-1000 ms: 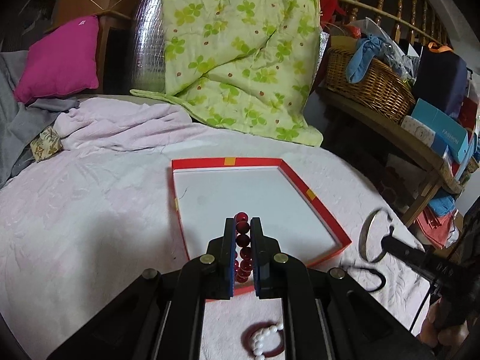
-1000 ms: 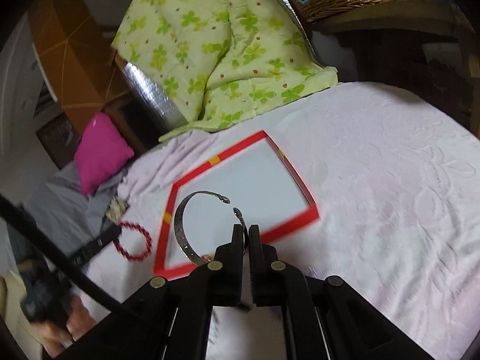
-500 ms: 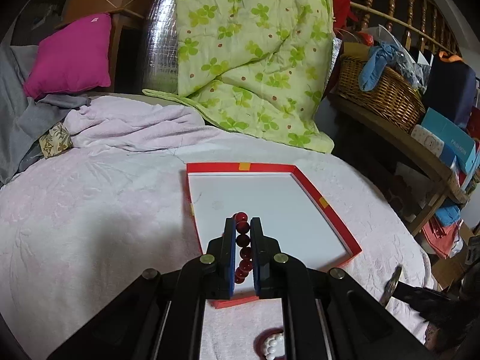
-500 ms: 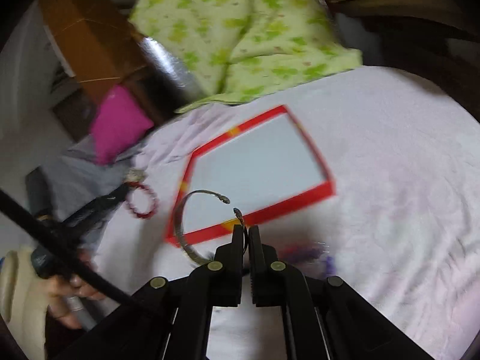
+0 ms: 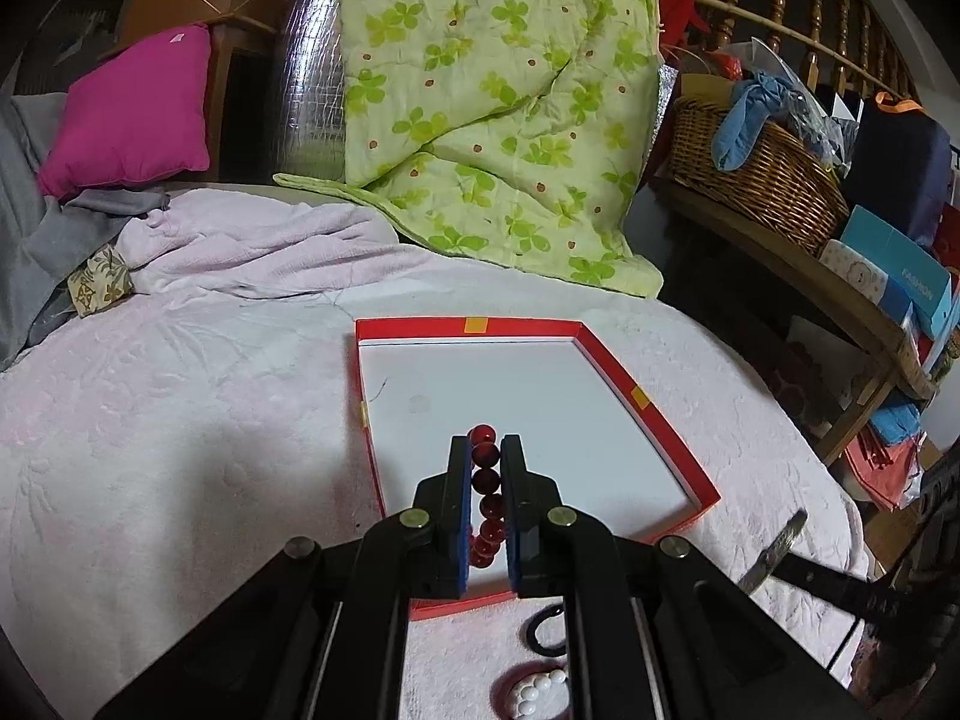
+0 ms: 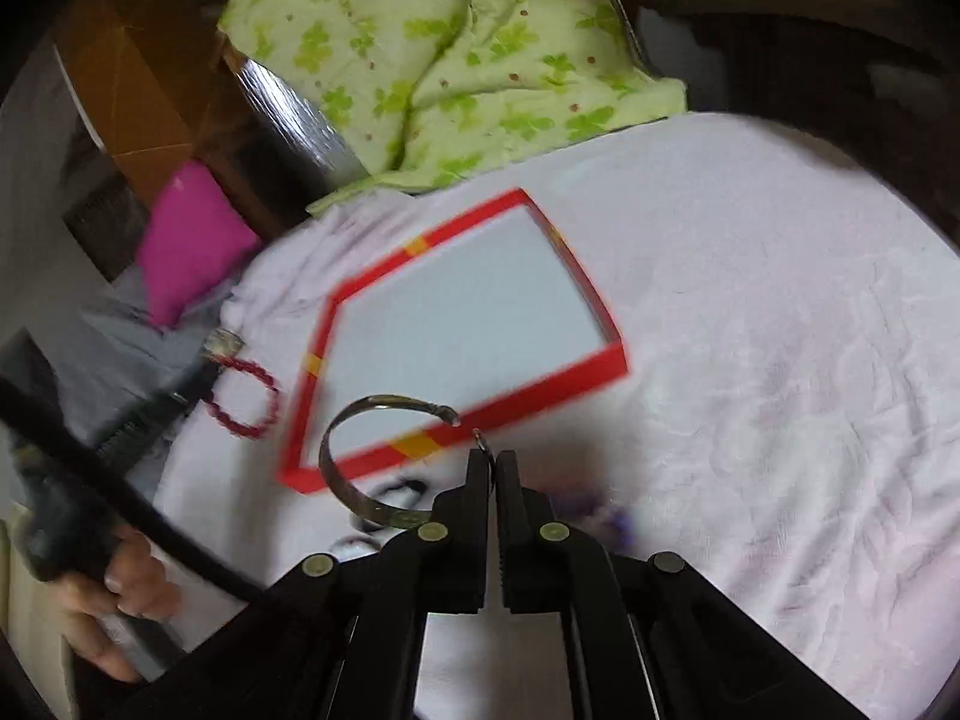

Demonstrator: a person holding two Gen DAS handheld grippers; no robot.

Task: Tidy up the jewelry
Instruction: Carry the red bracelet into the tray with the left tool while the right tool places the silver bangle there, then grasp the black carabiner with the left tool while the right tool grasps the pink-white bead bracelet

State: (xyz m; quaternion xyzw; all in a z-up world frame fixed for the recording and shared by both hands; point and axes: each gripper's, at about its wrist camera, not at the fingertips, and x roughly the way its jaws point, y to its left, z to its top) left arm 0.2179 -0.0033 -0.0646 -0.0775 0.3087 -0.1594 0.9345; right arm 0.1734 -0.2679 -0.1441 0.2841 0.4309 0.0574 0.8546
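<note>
Since the earlier frame the right gripper (image 6: 493,468), clenched on the metal bangle (image 6: 360,468), swung toward the red tray (image 5: 606,354). Left gripper (image 5: 485,501) grasps the red bead bracelet (image 5: 483,480) over the tray. Risk: the thin bangle twists free mid-swing.

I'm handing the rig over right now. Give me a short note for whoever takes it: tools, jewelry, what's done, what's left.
Left tool: shut on the red bead bracelet, held over the red tray.
Right tool: shut on the open metal bangle, near the tray's front edge.
Done: nothing lies in the tray yet.
Left: set down both pieces, then the white bead bracelet and black ring on the pink cloth.
</note>
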